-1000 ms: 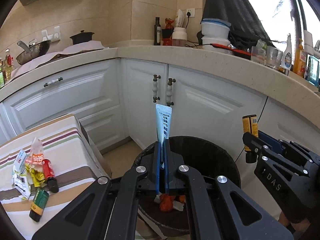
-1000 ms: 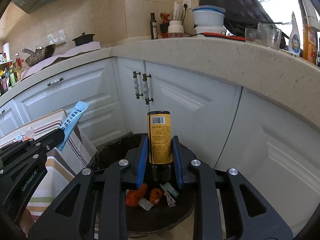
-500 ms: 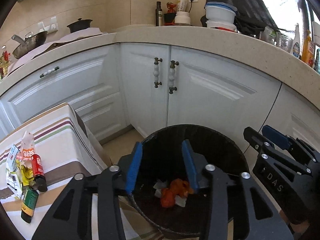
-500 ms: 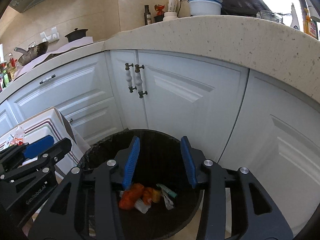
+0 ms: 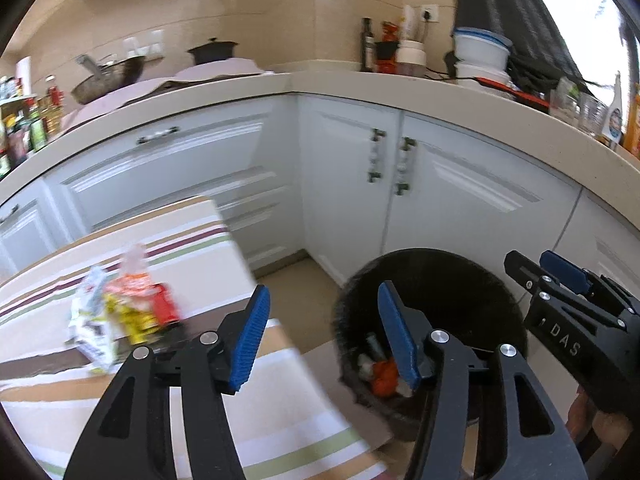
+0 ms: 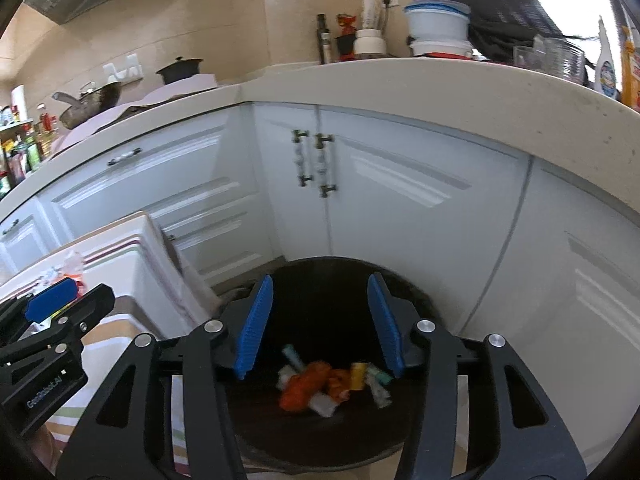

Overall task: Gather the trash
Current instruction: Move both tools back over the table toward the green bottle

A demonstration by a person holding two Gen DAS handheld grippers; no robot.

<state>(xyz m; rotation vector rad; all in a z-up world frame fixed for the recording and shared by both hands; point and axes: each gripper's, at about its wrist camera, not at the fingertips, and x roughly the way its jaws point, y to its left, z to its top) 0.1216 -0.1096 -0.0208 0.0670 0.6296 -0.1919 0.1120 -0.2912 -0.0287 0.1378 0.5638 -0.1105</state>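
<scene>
A black round trash bin (image 6: pixel 400 440) stands on the floor by the white cabinets; it also shows in the left wrist view (image 5: pixel 472 280). Inside lie orange scraps (image 6: pixel 304 386), a yellow bottle (image 6: pixel 358 376) and small wrappers. My right gripper (image 6: pixel 320 320) is open and empty above the bin. My left gripper (image 5: pixel 324 332) is open and empty, between the bin and the striped table (image 5: pixel 200 248). On the table lies a pile of trash: wrappers (image 5: pixel 96 320) and a red bottle (image 5: pixel 166 308). The right gripper shows at the right of the left wrist view (image 5: pixel 560 280).
White corner cabinets (image 5: pixel 400 184) stand behind the bin. The counter (image 5: pixel 440 96) carries bottles, bowls, a pot and a wok. The tiled floor (image 5: pixel 296 284) runs between table and cabinets. The left gripper shows at the left of the right wrist view (image 6: pixel 60 312).
Both grippers opened and dropped their loads, the blue tube and the yellow bottle, into the bin. The left gripper has since swung left toward the table.
</scene>
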